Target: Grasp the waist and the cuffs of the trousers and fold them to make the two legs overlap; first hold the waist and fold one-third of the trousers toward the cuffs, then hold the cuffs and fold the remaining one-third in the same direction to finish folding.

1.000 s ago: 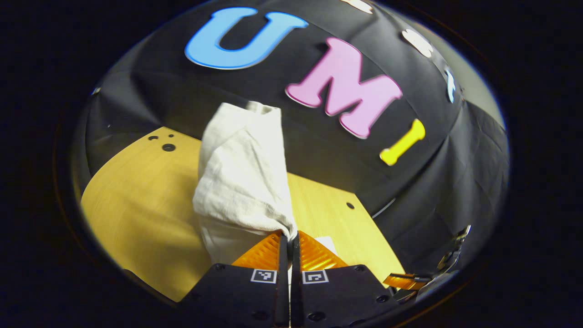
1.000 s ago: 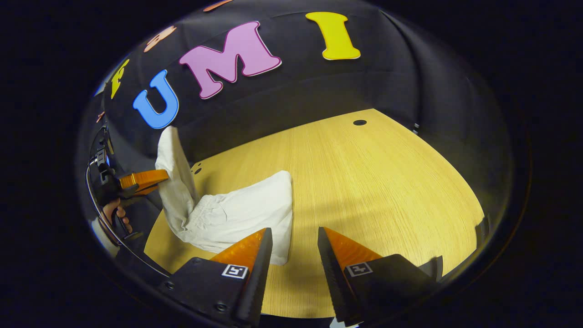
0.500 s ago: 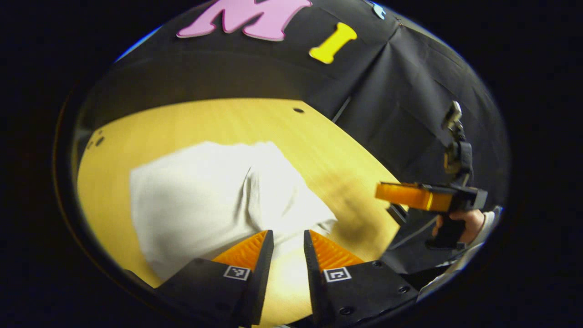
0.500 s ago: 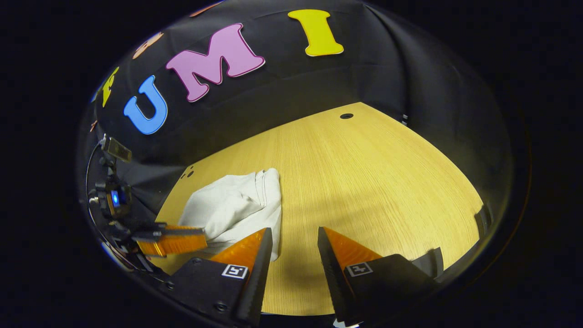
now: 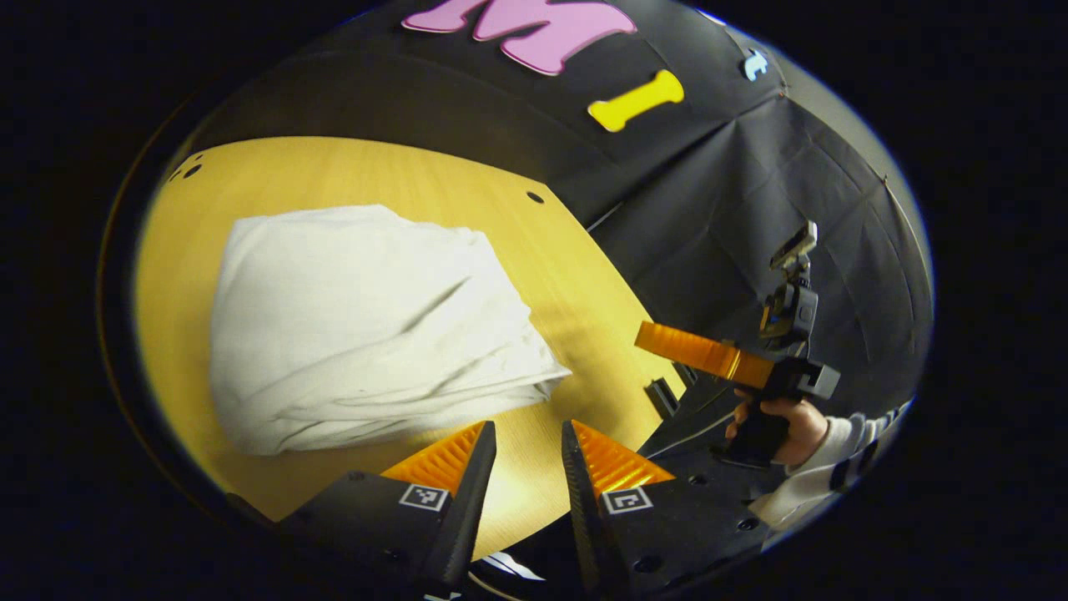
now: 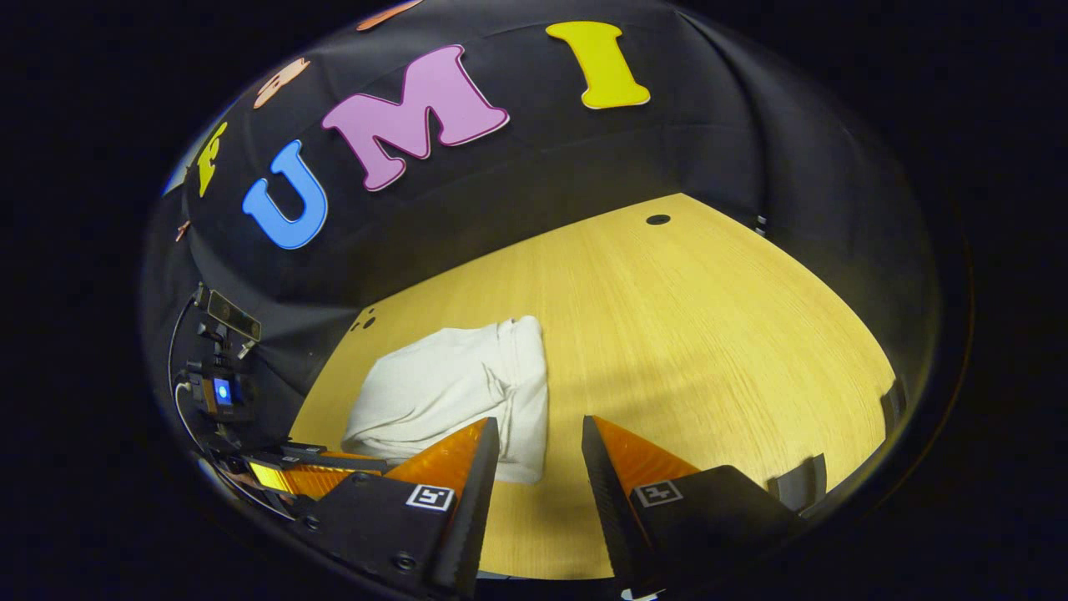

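Left gripper view: the white trousers [image 5: 367, 325] lie folded into a compact, layered bundle on the wooden counter [image 5: 576, 275]. The left claw [image 5: 527, 451] hangs just beside the bundle's near edge, over bare counter; its fingers stand apart with a narrow gap and hold nothing. Beyond the trousers, past the counter's edge, the right claw [image 5: 659, 338] is seen from the side, carried by a hand [image 5: 780, 426] in a light sleeve [image 5: 822, 467]; from this angle its opening cannot be told. A small dark clip [image 5: 662, 397] sits on the counter's edge near that claw. Small dark holes [image 5: 535, 198] mark the counter surface beyond the bundle.

Right gripper view: the trousers [image 6: 455, 388] rest on the counter [image 6: 709, 334], with a stitched hem or band along the bundle's edge. The right claw [image 6: 538, 459] is clearly open and empty, one finger overlapping the bundle's near corner in the picture; contact cannot be confirmed. The left claw [image 6: 309, 472] appears beside the trousers. Behind it stands a mounted device [image 6: 219, 388] with a blue light.

Square coded markers [image 6: 428, 497] sit on the claw fingers; no readable writing is present on them.
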The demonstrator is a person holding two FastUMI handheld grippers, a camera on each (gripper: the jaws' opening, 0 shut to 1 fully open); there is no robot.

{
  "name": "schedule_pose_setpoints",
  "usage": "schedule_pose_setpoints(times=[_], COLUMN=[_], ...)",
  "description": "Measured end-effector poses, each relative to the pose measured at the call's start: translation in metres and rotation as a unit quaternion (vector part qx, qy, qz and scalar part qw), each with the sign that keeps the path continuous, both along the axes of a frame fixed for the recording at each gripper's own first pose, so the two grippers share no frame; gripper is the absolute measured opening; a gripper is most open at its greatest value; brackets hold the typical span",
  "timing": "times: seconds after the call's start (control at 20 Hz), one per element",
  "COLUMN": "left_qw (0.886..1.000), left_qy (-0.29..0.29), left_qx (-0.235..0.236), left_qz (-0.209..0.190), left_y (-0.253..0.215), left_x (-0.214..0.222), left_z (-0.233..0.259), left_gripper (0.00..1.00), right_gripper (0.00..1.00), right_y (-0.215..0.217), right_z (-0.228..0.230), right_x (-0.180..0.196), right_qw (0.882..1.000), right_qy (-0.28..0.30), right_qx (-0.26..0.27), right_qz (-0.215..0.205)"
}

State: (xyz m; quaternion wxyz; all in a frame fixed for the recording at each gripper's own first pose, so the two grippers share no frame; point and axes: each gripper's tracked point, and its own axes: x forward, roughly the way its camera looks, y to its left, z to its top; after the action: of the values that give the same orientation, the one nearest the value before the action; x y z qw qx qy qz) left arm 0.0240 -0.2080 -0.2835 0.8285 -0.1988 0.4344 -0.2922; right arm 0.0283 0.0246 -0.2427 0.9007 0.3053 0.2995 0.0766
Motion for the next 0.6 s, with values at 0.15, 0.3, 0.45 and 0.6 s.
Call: schedule_pose_setpoints(times=[0.15, 0.3, 0.45, 0.6], left_qw=[0.998, 0.992, 0.982, 0.969], left_qy=[-0.021, -0.048, -0.078, -0.100], left_qx=[0.003, 0.008, 0.027, 0.038], left_qz=[0.060, 0.118, 0.173, 0.221], left_y=[0.034, 0.068, 0.102, 0.128], left_x=[0.018, 0.032, 0.039, 0.031], left_z=[0.010, 0.026, 0.038, 0.043], left_gripper=[0.54, 0.63, 0.55, 0.63], right_gripper=[0.63, 0.64, 0.55, 0.64], right_y=[0.016, 0.031, 0.041, 0.046], right_z=[0.016, 0.033, 0.054, 0.084], right_x=[0.003, 0.005, 0.010, 0.015], right_qw=[1.000, 0.999, 0.998, 0.996], right_qy=[-0.013, -0.024, -0.041, -0.069], right_qx=[0.008, 0.012, 0.015, 0.018], right_qz=[0.015, 0.033, 0.042, 0.045])
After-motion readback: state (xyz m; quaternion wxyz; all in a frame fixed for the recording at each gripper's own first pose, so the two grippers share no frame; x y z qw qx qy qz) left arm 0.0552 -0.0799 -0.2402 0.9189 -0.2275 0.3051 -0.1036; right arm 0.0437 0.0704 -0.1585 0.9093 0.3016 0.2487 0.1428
